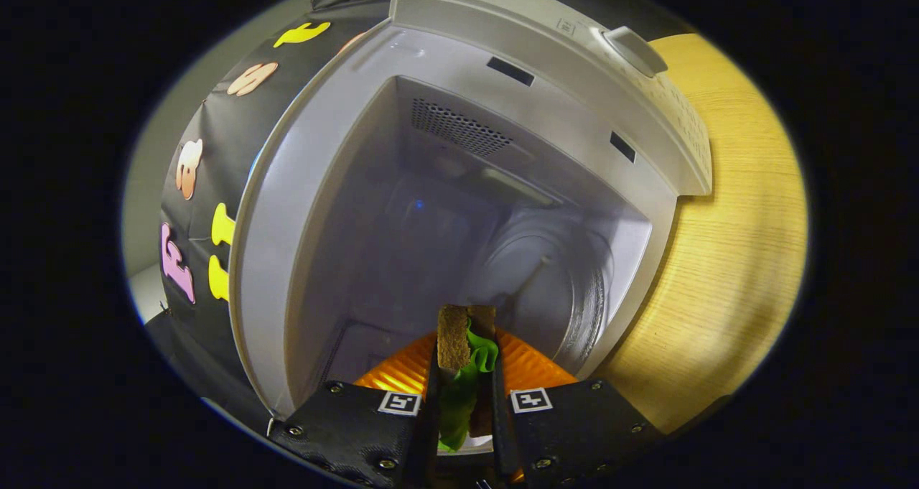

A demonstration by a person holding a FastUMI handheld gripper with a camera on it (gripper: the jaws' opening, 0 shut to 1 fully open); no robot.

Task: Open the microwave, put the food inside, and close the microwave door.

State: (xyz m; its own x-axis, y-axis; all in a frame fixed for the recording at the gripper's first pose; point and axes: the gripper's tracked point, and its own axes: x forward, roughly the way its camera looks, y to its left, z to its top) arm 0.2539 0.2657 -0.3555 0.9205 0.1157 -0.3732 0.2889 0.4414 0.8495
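Observation:
The white microwave stands with its cavity open straight ahead of me, the view rolled to one side. Its round glass turntable lies on the cavity floor just beyond the fingers. A toy sandwich, brown bread slices with green lettuce, sits upright between my fingers, and my gripper is shut on it. The sandwich is at the cavity mouth, held off the turntable. The microwave door is hidden from me.
A light wooden tabletop carries the microwave and runs past its control-panel side. The panel's knob juts out near the cavity edge. Black booth cloth hangs on the other side of the microwave.

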